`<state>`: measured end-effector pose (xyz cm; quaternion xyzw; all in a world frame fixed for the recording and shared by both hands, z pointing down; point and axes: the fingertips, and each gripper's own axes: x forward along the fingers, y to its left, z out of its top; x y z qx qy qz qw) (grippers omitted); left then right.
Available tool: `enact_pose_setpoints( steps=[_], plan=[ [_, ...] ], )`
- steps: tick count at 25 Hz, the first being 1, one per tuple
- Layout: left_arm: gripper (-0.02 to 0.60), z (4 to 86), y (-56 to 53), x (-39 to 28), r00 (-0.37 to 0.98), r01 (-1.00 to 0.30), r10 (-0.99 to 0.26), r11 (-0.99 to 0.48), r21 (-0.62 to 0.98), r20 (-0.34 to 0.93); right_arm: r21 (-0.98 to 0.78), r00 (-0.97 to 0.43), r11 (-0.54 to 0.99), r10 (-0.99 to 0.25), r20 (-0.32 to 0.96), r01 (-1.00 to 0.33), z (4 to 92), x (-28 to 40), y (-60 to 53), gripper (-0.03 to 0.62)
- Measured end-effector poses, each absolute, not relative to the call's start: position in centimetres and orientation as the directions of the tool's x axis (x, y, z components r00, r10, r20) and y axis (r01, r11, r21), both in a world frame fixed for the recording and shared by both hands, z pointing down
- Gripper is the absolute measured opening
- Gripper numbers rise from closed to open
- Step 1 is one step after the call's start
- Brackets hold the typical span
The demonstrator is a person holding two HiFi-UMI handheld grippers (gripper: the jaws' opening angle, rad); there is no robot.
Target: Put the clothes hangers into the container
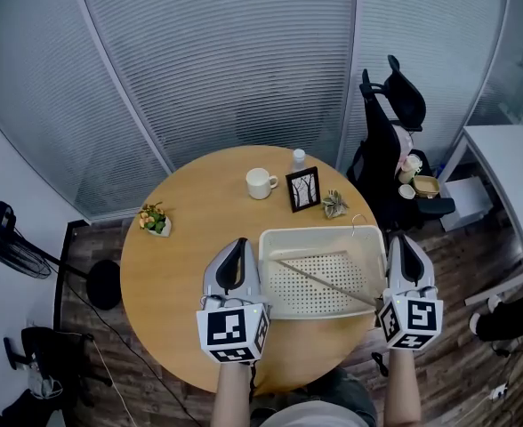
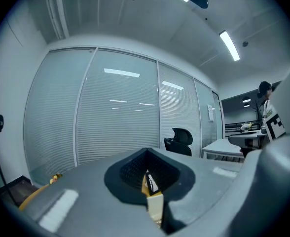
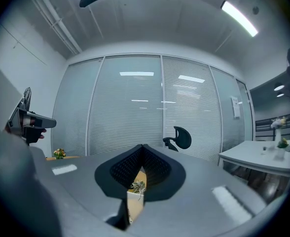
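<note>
A white perforated container [image 1: 322, 236] stands on the round wooden table [image 1: 181, 274]. In it lies a clothes hanger [image 1: 324, 283], its thin bar running diagonally and its wire hook [image 1: 358, 227] resting over the far right rim. My left gripper [image 1: 237, 244] hovers just left of the container with its jaws together and nothing between them; the left gripper view shows the same closed left gripper [image 2: 147, 174]. My right gripper [image 1: 401, 239] is at the container's right edge, shut and empty, and the right gripper [image 3: 137, 174] shows only a thin slit in its own view.
Beyond the container are a white mug [image 1: 261, 183], a framed picture [image 1: 303, 189], a small bottle [image 1: 298, 158] and a dried plant [image 1: 335, 205]. A flower pot [image 1: 155, 219] sits at the table's left. An office chair [image 1: 390, 140], white desk [image 1: 510, 176] and fan [image 1: 12, 243] surround the table.
</note>
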<state>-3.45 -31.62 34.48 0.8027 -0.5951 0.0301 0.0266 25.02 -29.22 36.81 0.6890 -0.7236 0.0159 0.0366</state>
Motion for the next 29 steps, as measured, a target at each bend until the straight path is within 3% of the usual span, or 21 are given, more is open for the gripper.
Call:
enact_pose_setpoints(
  steps=[29],
  plan=[
    [0.000, 34.50, -31.47, -3.12, 0.291, -0.957, -0.953, -0.291, 0.012, 0.079, 0.016, -0.054, 0.055, -0.995, 0.080, -0.998, 36.98, 25.03, -28.67, 0.025]
  ],
)
